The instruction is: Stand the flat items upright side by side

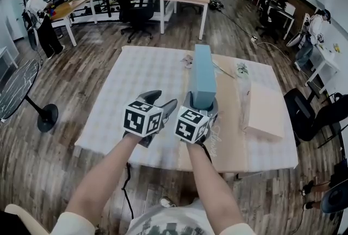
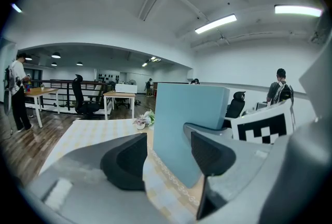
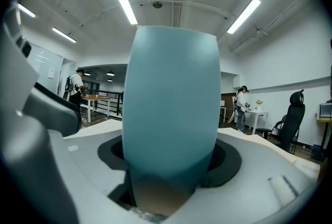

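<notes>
A light blue flat block [image 1: 202,76] stands upright on its narrow edge over the middle of the table, and my right gripper [image 1: 204,103] is shut on its near end. In the right gripper view the block [image 3: 171,103] fills the space between the jaws of that gripper [image 3: 171,166]. My left gripper [image 1: 162,100] hovers just left of the block, open and holding nothing. From the left gripper view the block [image 2: 187,124] rises beyond the spread jaws of that gripper [image 2: 168,158]. A beige flat board [image 1: 265,109] lies flat at the table's right.
The table [image 1: 109,114] carries a pale checked cloth. Small flower bunches [image 1: 187,60] [image 1: 241,69] lie near its far edge. Office chairs, desks and several people stand around the room beyond the table.
</notes>
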